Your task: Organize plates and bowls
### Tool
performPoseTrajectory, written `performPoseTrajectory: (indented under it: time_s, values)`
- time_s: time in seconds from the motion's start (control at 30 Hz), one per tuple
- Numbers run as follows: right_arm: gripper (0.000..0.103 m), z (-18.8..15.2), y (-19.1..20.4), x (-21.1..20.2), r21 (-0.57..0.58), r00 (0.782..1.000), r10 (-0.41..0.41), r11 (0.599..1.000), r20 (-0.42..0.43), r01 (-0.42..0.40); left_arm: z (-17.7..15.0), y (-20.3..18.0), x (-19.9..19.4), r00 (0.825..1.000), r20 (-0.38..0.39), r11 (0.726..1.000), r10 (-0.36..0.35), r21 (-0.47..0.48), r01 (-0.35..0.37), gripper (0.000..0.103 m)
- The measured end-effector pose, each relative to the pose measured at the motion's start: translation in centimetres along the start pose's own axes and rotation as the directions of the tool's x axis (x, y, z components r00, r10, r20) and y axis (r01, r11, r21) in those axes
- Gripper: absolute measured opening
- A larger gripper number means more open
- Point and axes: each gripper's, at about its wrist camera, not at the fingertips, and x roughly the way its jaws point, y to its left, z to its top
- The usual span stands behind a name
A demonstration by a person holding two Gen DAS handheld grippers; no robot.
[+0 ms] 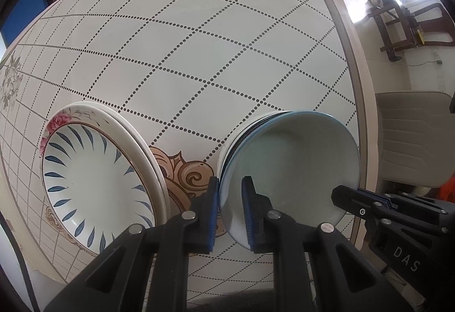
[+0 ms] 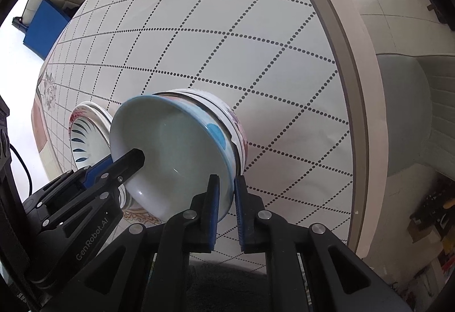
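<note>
A pale blue bowl point(image 2: 176, 152) with a darker blue spot on its outer wall sits on top of a stack of bowls point(image 2: 230, 124), near the right edge of the surface point(image 1: 199, 56). The left gripper point(image 1: 230, 209) is nearly closed on the bowl's left rim, one pad inside and one outside; the right gripper point(image 2: 226, 206) pinches the opposite rim the same way. Just to the left, apart from the bowls, lies a stack of plates point(image 1: 93, 178); the top one is white with blue leaf strokes, and a rim below it bears pink roses. The surface is covered by a white cloth with a dotted diamond grid, grey flower prints and a tan scroll motif. Beyond it show a grey padded chair point(image 1: 412, 138), a blue box point(image 2: 45, 27) and a bright window.
</note>
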Motion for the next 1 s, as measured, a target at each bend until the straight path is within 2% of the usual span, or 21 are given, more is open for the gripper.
performPoseTrajectory:
  time_s: [0.23, 0.37, 0.63, 0.8, 0.93, 0.97, 1.0]
  values:
    - [0.007, -0.2, -1.2, 0.0, 0.028, 0.999, 0.041, 0.999, 0.030, -0.042, -0.1, 0.0, 0.1, 1.000, -0.001, 1.000, -0.003, -0.001, 0.003, 0.014]
    - [0.007, -0.4, -1.1, 0.1, 0.015, 0.999, 0.039, 0.999, 0.034, -0.039, -0.3, 0.2, -0.1, 1.000, 0.007, 1.000, -0.001, -0.004, 0.001, 0.014]
    - [0.007, -1.1, -0.1, -0.4, -0.046, 0.997, -0.006, 0.999, 0.073, 0.009, -1.1, 1.0, -2.5, 0.995, 0.094, 0.999, 0.029, -0.035, -0.026, 0.015]
    - [0.007, -2.5, 0.7, -1.7, -0.095, 0.989, -0.057, 0.993, 0.139, 0.070, -2.2, 1.0, -4.9, 0.981, 0.182, 0.997, 0.068, -0.038, -0.062, 0.017]
    - [0.010, -3.9, 1.4, -3.5, -0.133, 0.973, -0.090, 0.984, 0.214, 0.120, -3.0, 0.8, -7.0, 0.967, 0.247, 0.997, 0.068, -0.042, -0.060, 0.029]
    - [0.016, -4.3, 1.5, -4.1, -0.139, 0.968, -0.091, 0.982, 0.234, 0.126, -3.3, 0.8, -7.6, 0.962, 0.265, 0.997, 0.064, -0.046, -0.053, 0.038]
    - [0.029, -4.7, 1.7, -4.7, -0.145, 0.962, -0.095, 0.980, 0.256, 0.135, -3.5, 0.8, -8.1, 0.957, 0.283, 0.997, 0.062, -0.051, -0.050, 0.047]
